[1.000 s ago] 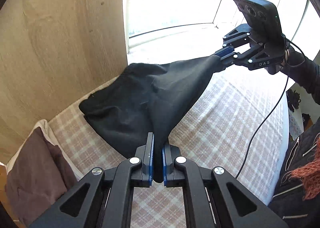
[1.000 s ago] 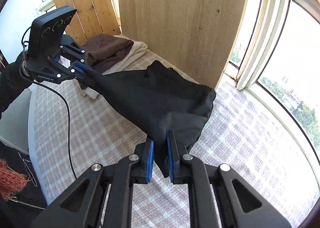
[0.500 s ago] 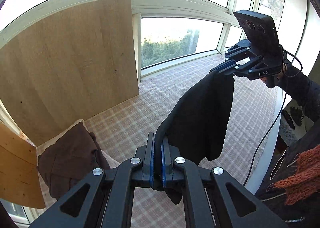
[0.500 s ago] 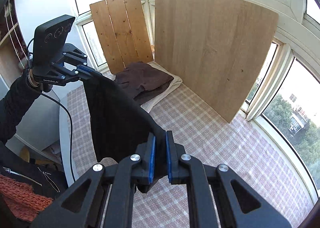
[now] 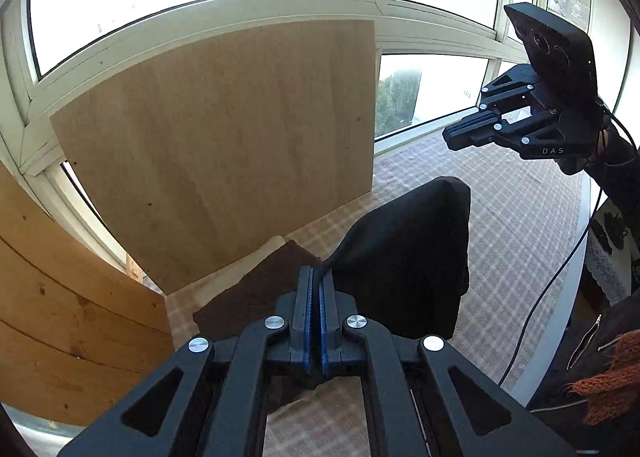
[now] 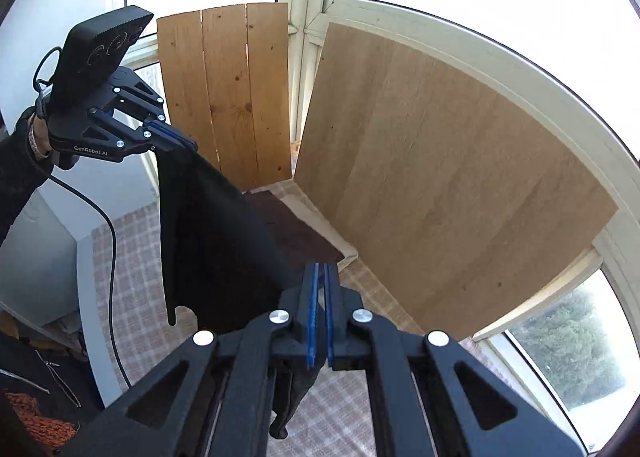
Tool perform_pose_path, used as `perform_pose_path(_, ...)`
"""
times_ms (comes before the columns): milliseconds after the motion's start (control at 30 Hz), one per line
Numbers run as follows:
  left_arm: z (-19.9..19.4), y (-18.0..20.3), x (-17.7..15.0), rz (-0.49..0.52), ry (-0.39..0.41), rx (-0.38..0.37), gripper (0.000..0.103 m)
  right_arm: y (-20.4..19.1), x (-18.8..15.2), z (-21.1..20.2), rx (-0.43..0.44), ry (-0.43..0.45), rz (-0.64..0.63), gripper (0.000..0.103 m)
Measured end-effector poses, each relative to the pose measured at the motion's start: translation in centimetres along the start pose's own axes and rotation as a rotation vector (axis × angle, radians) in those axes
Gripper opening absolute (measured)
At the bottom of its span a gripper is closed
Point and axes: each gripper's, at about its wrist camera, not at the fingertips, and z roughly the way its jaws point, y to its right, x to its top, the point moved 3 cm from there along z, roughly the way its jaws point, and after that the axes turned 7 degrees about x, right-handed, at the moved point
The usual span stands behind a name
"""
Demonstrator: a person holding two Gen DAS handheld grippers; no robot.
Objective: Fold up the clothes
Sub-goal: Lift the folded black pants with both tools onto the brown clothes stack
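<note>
A black garment (image 5: 408, 257) hangs in the air above the plaid-covered table (image 5: 520, 225). My left gripper (image 5: 315, 281) is shut on one top edge of it; it also shows in the right wrist view (image 6: 188, 145). My right gripper (image 6: 320, 277) has its jaws nearly closed. In the left wrist view the right gripper (image 5: 452, 135) is raised up right, apart from the hanging cloth, with nothing seen at its tip. In the right wrist view the garment (image 6: 216, 241) drapes down left of and under my right fingers.
A folded brown garment (image 6: 296, 225) lies on a cream cloth in the far corner. A plywood board (image 5: 224, 145) and a plank panel (image 6: 228, 97) lean against the windows. A cable (image 5: 560, 277) hangs at the table's near edge.
Both grippers rose higher and the garment left the table. The cloth no longer spans to the right gripper's tip; it now hangs from the left gripper.
</note>
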Motion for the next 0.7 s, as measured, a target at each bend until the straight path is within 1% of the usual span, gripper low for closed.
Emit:
perform_pose_path(67, -0.1, -3.1, 2.0, 0.015, 0.019, 0.047, 0.000, 1.1, 3.8, 0.4, -0.034, 0.035, 0.006, 0.003)
perform_pose_path(100, -0.6, -4.2, 2.5, 0.011, 0.041, 0.049, 0.000, 1.6, 5.5, 0.6, -0.049, 0.051, 0.007, 0.003)
perform_pose_path(133, -1.3, -5.0, 2.8, 0.003, 0.071, 0.034, 0.000, 1.9, 6.8, 0.7, -0.060, 0.054, 0.004, 0.003)
perform_pose_path(167, -2.0, -5.9, 3.1, -0.005, 0.100, 0.019, 0.000, 2.2, 7.5, 1.1, -0.055, 0.038, 0.015, 0.003)
perform_pose_path(200, -2.7, -6.7, 3.4, -0.013, 0.129, 0.005, 0.000, 2.4, 7.6, 1.5, -0.023, 0.015, 0.049, 0.003)
perform_pose_path(233, -3.4, -7.2, 3.1, -0.019, 0.150, 0.003, 0.000, 2.6, 7.6, 2.1, 0.010, -0.010, 0.075, 0.003)
perform_pose_path(267, -3.5, -7.2, 2.1, -0.015, 0.153, 0.017, 0.000, 2.5, 6.8, 2.9, 0.037, -0.041, 0.078, 0.003)
perform_pose_path(333, -2.9, -6.6, -0.4, 0.003, 0.143, 0.047, 0.000, 2.0, 4.0, 5.1, 0.031, -0.105, 0.086, 0.003)
perform_pose_path(367, -2.3, -6.0, -2.0, 0.009, 0.130, 0.033, 0.000, 1.6, 1.9, 6.8, 0.043, -0.149, 0.106, 0.003)
perform_pose_path(433, -0.7, -4.3, -5.3, 0.014, 0.088, -0.020, 0.000, 0.6, -2.3, 9.2, 0.092, -0.206, 0.134, 0.004)
perform_pose_path(467, -0.1, -3.2, -7.0, 0.010, 0.061, -0.042, 0.002, 0.3, -4.4, 10.2, 0.094, -0.231, 0.146, 0.004)
perform_pose_path(533, 1.6, -1.2, -10.2, -0.010, 0.005, -0.073, 0.004, 0.1, -8.5, 11.8, 0.109, -0.262, 0.226, 0.008)
perform_pose_path(567, 2.3, -0.2, -11.9, -0.028, -0.020, -0.090, 0.008, 0.0, -10.5, 12.3, 0.123, -0.270, 0.277, 0.009)
perform_pose_path(600, 2.8, 0.7, -13.4, -0.053, -0.036, -0.113, 0.013, 0.0, -12.5, 12.7, 0.140, -0.273, 0.330, 0.014)
perform_pose_path(633, 3.2, 1.5, -14.8, -0.084, -0.047, -0.138, 0.015, 0.0, -14.4, 12.9, 0.161, -0.263, 0.392, 0.025)
perform_pose_path(667, 3.6, 2.2, -16.1, -0.120, -0.059, -0.157, 0.021, -0.1, -16.4, 13.1, 0.183, -0.255, 0.451, 0.032)
perform_pose_path(700, 4.0, 2.7, -17.4, -0.164, -0.074, -0.171, 0.025, -0.4, -18.3, 13.3, 0.206, -0.257, 0.501, 0.045)
